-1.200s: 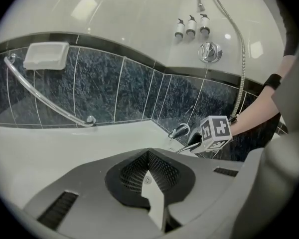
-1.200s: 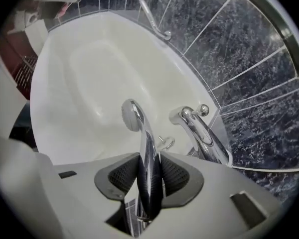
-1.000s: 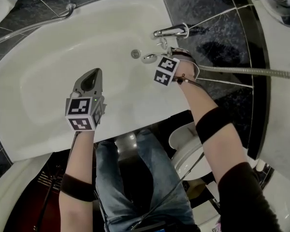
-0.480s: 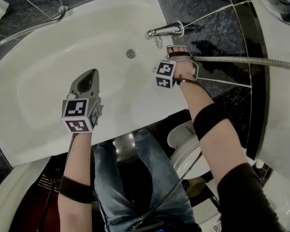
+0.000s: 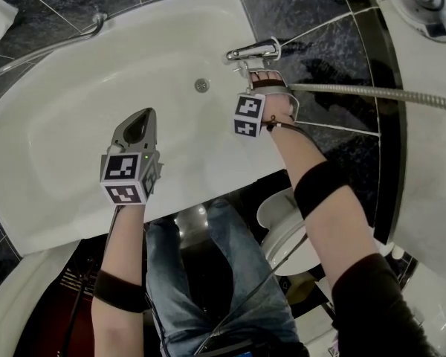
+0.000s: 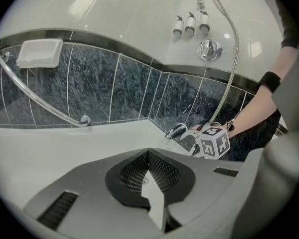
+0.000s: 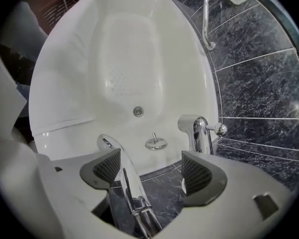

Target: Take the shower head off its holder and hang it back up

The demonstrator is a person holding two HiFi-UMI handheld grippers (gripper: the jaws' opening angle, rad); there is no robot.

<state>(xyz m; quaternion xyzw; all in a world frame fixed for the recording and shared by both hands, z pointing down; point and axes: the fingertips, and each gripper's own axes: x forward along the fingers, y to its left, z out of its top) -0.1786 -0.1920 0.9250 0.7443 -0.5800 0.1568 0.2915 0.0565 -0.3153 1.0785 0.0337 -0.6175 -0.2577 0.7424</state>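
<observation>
Shower head (image 7: 123, 183) on dark ledge (image 7: 170, 195) at bathtub (image 7: 55, 128) edge beside tap (image 7: 199, 131), between right tongs (image 7: 152, 169). Pads just spread wide, neither pressing. Left tongs (image 6: 148, 178) closed, empty. Likely release: back straight off, don't snag hose (image 5: 357, 91).

The tub (image 5: 97, 103) fills the head view's left, its drain (image 5: 201, 85) near the tap (image 5: 253, 49) on the right rim. A bar (image 5: 59, 39) runs along the wall behind. The left gripper (image 5: 137, 129) hangs over the tub's middle. The right gripper (image 5: 264, 80) is just before the tap. Its jaws have just been opening, with the shower head (image 7: 128, 190) between them, beside the pad at its view's left. The hose (image 5: 372, 94) runs off right. The toilet (image 5: 282, 229) sits before the tub.
</observation>
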